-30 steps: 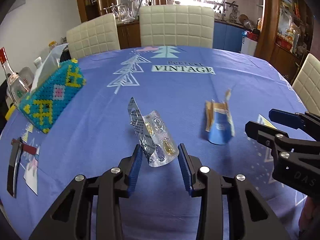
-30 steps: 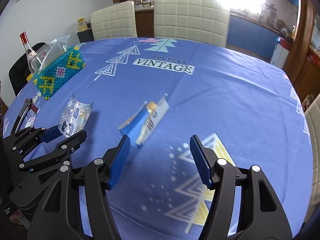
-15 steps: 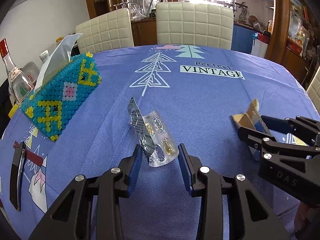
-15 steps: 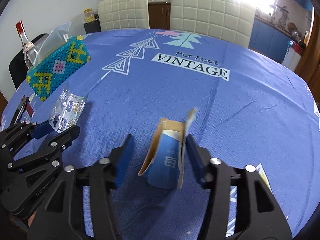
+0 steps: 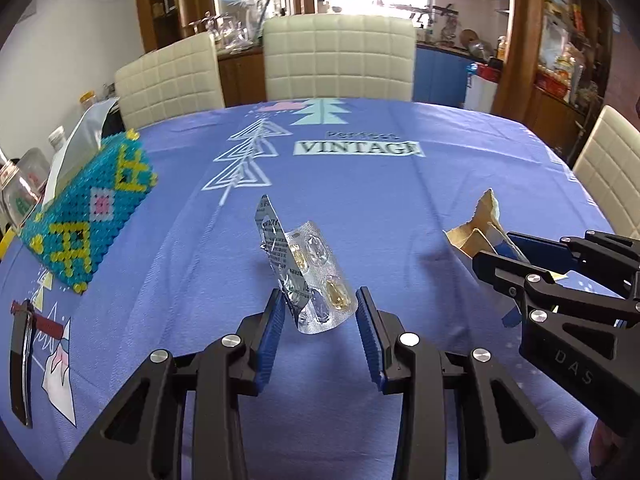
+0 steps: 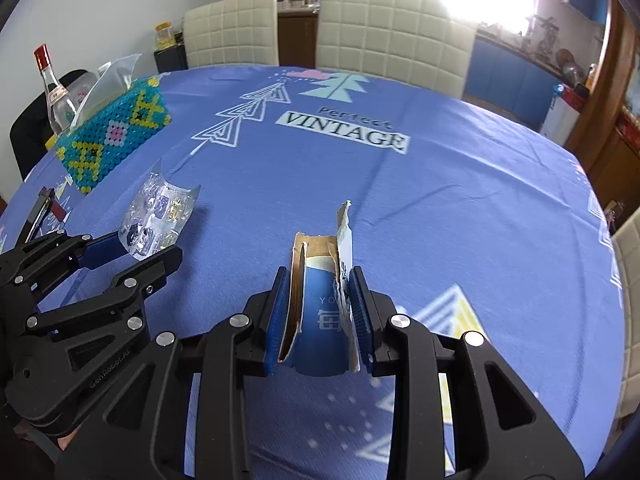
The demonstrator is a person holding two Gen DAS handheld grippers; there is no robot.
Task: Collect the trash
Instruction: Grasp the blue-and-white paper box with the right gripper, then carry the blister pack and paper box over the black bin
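My left gripper (image 5: 320, 312) is shut on a crumpled silver pill blister pack (image 5: 308, 272) and holds it above the blue tablecloth; the pack also shows in the right wrist view (image 6: 158, 212). My right gripper (image 6: 318, 312) is shut on a torn blue and brown cardboard box (image 6: 320, 300). The box sticks up between the blue pads. In the left wrist view the box (image 5: 480, 228) and the right gripper (image 5: 532, 260) are at the right.
A beaded turquoise tissue box (image 5: 84, 212) stands at the table's left. A black and red tool (image 5: 20, 360) lies near the left edge. Glass bottles (image 6: 52, 88) stand beyond the tissue box. Cream chairs (image 5: 336, 60) ring the blue-clothed table (image 5: 400, 200).
My right gripper has moved over the cardboard box, closed on it and lifted it upright. My left gripper has kept hold of the blister pack throughout.
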